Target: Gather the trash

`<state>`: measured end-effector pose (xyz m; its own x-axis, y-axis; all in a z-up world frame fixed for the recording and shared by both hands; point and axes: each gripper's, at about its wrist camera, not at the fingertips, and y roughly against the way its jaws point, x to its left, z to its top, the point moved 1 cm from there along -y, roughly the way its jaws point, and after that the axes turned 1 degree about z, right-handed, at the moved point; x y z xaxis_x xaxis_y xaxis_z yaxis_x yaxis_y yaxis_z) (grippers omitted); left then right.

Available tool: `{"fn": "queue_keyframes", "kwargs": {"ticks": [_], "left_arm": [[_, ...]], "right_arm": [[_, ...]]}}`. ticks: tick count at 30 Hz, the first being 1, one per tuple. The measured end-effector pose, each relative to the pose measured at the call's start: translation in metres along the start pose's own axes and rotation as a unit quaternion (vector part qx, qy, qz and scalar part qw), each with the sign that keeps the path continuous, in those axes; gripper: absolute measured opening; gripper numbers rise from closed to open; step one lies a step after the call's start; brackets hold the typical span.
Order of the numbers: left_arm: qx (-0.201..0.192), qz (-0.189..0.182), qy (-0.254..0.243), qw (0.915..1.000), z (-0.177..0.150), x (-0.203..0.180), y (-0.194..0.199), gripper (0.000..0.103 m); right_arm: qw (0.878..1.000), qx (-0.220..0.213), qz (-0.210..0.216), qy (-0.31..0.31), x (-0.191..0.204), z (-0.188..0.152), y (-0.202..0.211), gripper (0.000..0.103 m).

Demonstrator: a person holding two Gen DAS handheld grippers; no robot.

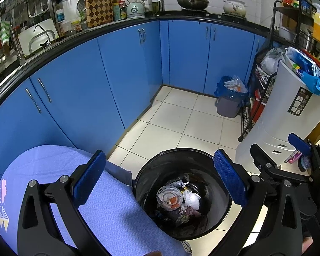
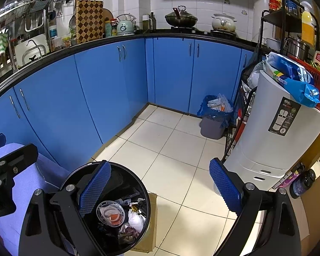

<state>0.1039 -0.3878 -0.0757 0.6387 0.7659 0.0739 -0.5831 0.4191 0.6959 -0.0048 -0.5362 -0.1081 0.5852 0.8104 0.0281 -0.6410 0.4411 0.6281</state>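
Blue kitchen cabinets are wrapping the tiled floor (image 2: 170, 149) where the black bin (image 1: 147, 170) is standing loaded with light crumpled trash (image 1: 181, 200), both the left gripper (image 1: 160, 181) and right gripper (image 2: 160, 192) are hovering wide and empty, and that stiff rim is looking like the likeliest grab.

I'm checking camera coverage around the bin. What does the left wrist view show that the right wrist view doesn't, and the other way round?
Only the left wrist view shows the left gripper, open and empty over the black trash bin, and the printed design on the purple cloth.

Only the right wrist view shows the cardboard box beneath the bin, and the right gripper, open and empty.

Both show the bin's trash with a clear plastic lid, the small bin with a blue liner, the white appliance and blue cabinets.
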Motion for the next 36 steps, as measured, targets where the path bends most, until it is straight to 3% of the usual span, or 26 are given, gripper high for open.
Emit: {"fn": "queue_keyframes", "kwargs": {"ticks": [36], "left_arm": [[-0.007,-0.017,-0.004,0.9998,0.001,-0.0031,0.0094,0.1]], "right_arm": [[1.0,-0.004,0.002,0.004,0.0026,0.0061,0.0037,0.091]]}}
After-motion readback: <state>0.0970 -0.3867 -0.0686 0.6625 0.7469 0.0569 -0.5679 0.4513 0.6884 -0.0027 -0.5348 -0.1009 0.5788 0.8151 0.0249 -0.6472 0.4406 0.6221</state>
